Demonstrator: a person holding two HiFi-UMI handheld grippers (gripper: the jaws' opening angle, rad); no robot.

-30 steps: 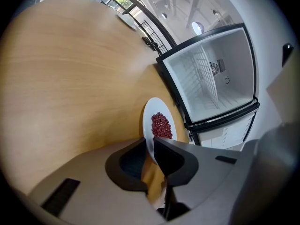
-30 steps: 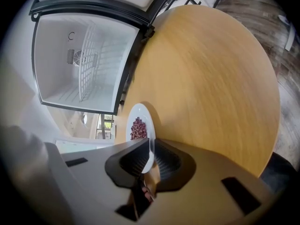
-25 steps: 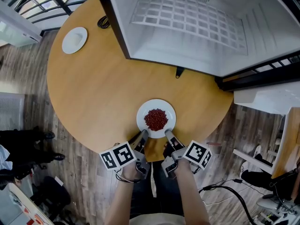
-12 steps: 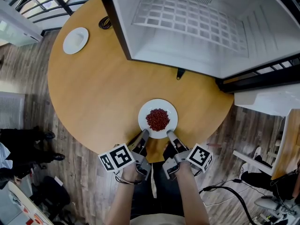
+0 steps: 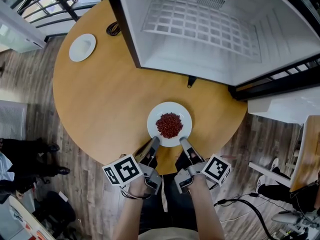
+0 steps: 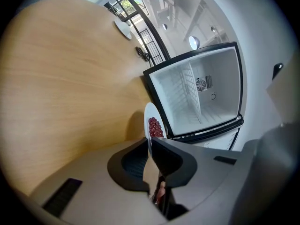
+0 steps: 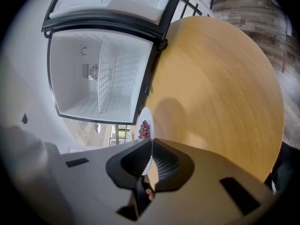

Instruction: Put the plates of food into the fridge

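Head view looks down on the plate of red food (image 5: 169, 124), which sits near the counter's (image 5: 100, 99) near edge, with the left tool (image 5: 153, 144) and right tool (image 5: 183, 144) each pinching its near rim from either side. Both gripper views confirm it: the left tool (image 6: 150, 146) and the right tool (image 7: 151, 149) are each clamped narrowly on the thin white rim. Whether the plate has left the surface I cannot tell. To carry it well, both tools should rise together and stay level, since the loose red pieces would likely roll off a tilted plate, and a rim grip this thin could slip if the two pull apart. The fridge (image 5: 200, 24) stands open straight ahead, its wire shelf (image 5: 200, 21) bare. The dark front lip (image 5: 180, 74) looks like the edge to clear. A second plate (image 5: 82, 47) lies well apart at far left.
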